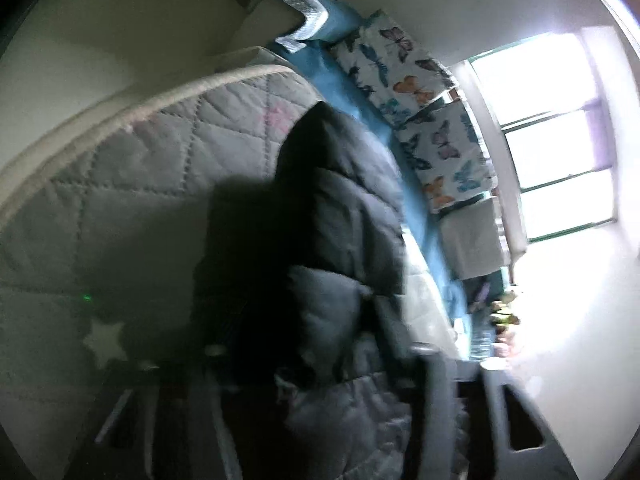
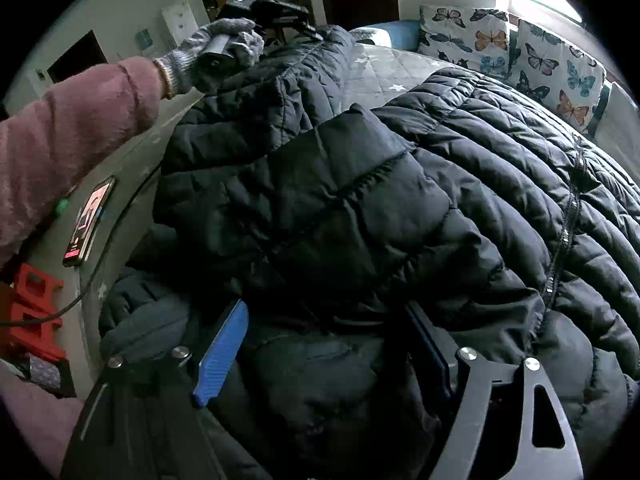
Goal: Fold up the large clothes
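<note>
The right gripper is seen with its blue pads spread wide over a fold of the black puffer jacket; fabric lies between the pads, but no pinch is made. The left gripper is held by a gloved hand at the far end of a raised sleeve. Its own view is dark and blurred, so it cannot be told whether its fingers are pressed on fabric or merely close to it. The jacket is spread across a grey quilted mattress, its zipper running to the right; butterfly-print pillows stand well behind it. A phone lies at the mattress edge, apart from the jacket. The garment is judged to be light, soft and springy, with a smooth shell that is likely to slip. It should be taken at stitched seams, cuffs or hem, where the filling is thin, since puffed panels are expected to compress and slide out.
</note>
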Available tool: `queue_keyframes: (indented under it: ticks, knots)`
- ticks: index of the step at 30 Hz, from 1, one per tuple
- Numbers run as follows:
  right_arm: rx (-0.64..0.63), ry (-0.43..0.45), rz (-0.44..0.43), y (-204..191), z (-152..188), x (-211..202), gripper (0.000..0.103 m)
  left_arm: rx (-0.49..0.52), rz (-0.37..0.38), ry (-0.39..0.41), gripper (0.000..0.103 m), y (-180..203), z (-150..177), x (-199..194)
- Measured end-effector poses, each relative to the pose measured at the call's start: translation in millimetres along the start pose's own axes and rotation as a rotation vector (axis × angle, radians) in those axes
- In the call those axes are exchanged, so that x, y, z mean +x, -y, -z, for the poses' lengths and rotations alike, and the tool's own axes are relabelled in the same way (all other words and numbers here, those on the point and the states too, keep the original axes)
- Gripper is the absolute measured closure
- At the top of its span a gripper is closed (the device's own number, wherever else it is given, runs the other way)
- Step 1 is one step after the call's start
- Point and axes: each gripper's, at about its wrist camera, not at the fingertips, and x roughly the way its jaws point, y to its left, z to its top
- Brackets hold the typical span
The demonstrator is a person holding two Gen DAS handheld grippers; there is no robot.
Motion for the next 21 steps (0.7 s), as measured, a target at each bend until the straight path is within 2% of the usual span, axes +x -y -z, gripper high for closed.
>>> queue_keyframes:
  ticks: [1,3,6,8,11,12,16,21]
  knots:
    - [0.000,0.003,0.002,-1,0,-1,0.016,-0.008,0.035,0.001,0.086,0,0,-2]
    - [-0.003,0.003,0.005,-2,-2,-5,0.016,-0.007,0.068,0.022,0.091,10,4,-10]
    - [0.025,0.054,0.003,-1,-9,-19,0.018,0.064,0.072,0.083,0.092,43,7,-40]
    - [0.019,0.067,0.005,-1,-13,-19,0.018,0.114,0.104,0.119,0.093,69,11,-67]
    - [0.001,-0.016,0.051,-1,-15,8,0.018,0.192,0.157,0.160,0.093,112,25,-117]
    - [-0.024,-0.014,0.072,-5,-15,10,0.018,0.221,0.171,0.167,0.093,127,32,-130]
    - [-0.008,0.018,0.076,-8,-16,-13,0.020,0.361,0.221,0.180,0.093,188,74,-182]
    - [0.049,0.108,0.109,3,-2,-67,0.020,0.513,0.292,0.143,0.093,255,165,-221]
